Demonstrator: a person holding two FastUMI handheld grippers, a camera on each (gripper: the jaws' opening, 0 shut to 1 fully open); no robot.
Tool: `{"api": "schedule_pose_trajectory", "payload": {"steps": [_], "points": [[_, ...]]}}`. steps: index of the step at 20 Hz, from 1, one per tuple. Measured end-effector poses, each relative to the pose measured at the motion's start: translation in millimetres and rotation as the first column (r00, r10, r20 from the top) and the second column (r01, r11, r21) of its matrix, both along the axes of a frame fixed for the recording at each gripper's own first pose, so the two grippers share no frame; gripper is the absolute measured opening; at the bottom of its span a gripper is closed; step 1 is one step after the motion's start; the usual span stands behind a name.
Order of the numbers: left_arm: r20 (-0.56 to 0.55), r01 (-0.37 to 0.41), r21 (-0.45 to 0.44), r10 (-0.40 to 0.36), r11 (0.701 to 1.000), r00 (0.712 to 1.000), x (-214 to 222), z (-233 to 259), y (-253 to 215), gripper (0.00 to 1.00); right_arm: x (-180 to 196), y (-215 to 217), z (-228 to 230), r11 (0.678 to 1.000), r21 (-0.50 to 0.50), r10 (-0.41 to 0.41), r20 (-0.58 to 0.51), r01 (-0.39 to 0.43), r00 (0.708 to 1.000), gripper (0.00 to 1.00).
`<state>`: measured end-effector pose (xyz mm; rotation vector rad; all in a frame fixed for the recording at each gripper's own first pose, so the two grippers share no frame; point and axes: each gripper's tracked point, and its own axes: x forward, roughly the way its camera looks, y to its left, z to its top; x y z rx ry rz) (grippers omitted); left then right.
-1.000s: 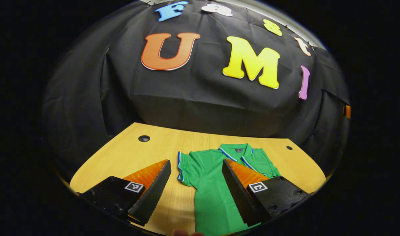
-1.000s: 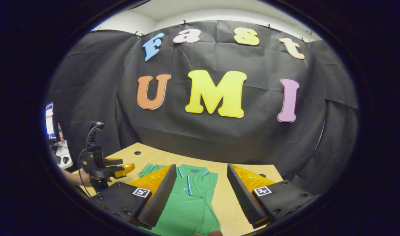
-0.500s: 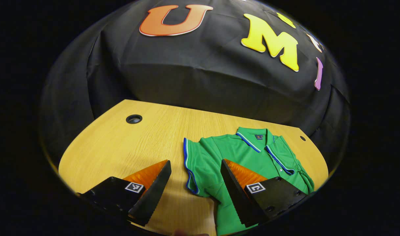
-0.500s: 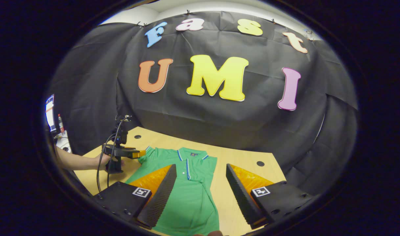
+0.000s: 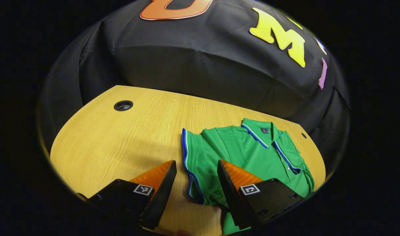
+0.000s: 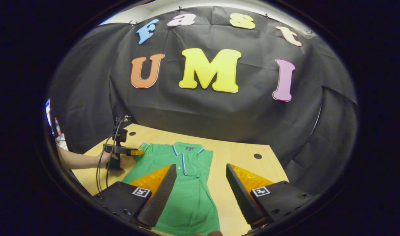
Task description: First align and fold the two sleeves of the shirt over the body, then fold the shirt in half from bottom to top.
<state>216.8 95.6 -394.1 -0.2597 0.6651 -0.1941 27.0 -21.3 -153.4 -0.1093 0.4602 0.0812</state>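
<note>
Green polo shirt [image 6: 186, 186] with a blue-and-white trimmed collar lies flat on the light wooden table [image 5: 121, 141], collar toward the far black cloth wall [image 6: 219, 111], hem toward the near edge. In the right gripper view the shirt's right side ends in a straight edge with that sleeve already folded over the body; bare tabletop lies to the right of it. The left short sleeve [image 5: 195, 164], edged in blue and white, is spread out sideways on the wood.

Left gripper [image 5: 196, 191]: jaws stand apart, nothing held. In the left gripper view the trimmed cuff of the left sleeve lies between the two fingers, with the right-hand finger over green fabric and the left-hand finger over bare wood. Contact between fingers and cloth cannot be determined. In the right gripper view this same gripper [image 6: 134, 152] is seen at the far left, held in a person's hand [image 6: 104, 160], its tip just beside the sleeve cuff, a dark cable hanging from it.

Right gripper [image 6: 200, 193]: jaws wide apart, nothing held. It hovers at the near side above the shirt's lower body, left-hand finger over fabric, right-hand finger over bare table.

Two round cable holes [image 6: 257, 156] sit in the tabletop near the far edge.
</note>
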Motion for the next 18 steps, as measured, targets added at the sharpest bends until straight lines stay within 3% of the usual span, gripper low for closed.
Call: {"api": "schedule_pose_trajectory", "payload": {"steps": [3, 4, 5, 9, 13, 18], "points": [[-0.011, -0.022, 0.027, 0.022, 0.999, 1.0, 2, -3, 3, 0.54, -3, -3, -2, 1.0, -0.002, -0.005, 0.002, 0.005, 1.0, 0.96], [-0.02, -0.039, 0.04, 0.039, 0.998, 0.999, 1, -4, 5, 0.52, -6, -5, -2, 1.0, -0.003, -0.008, 0.001, 0.008, 1.0, 0.95], [-0.021, -0.058, 0.053, 0.059, 0.997, 0.998, 2, -5, 7, 0.38, -8, -8, -2, 1.0, -0.007, -0.014, 0.0, 0.014, 1.0, 0.95], [-0.036, -0.058, 0.092, 0.062, 0.994, 0.997, 3, -4, 4, 0.13, -14, -25, -5, 0.999, -0.006, -0.053, -0.004, 0.053, 0.999, 0.96], [-0.043, -0.082, 0.036, 0.084, 0.996, 0.996, 5, 12, 0, 0.03, -15, -38, 1, 0.997, 0.007, -0.071, 0.018, 0.071, 0.997, 0.95], [0.021, -0.103, -0.016, 0.103, 0.995, 0.994, 12, 63, -13, 0.03, -17, -49, 9, 0.996, 0.036, -0.081, 0.041, 0.079, 0.996, 0.95]]}}
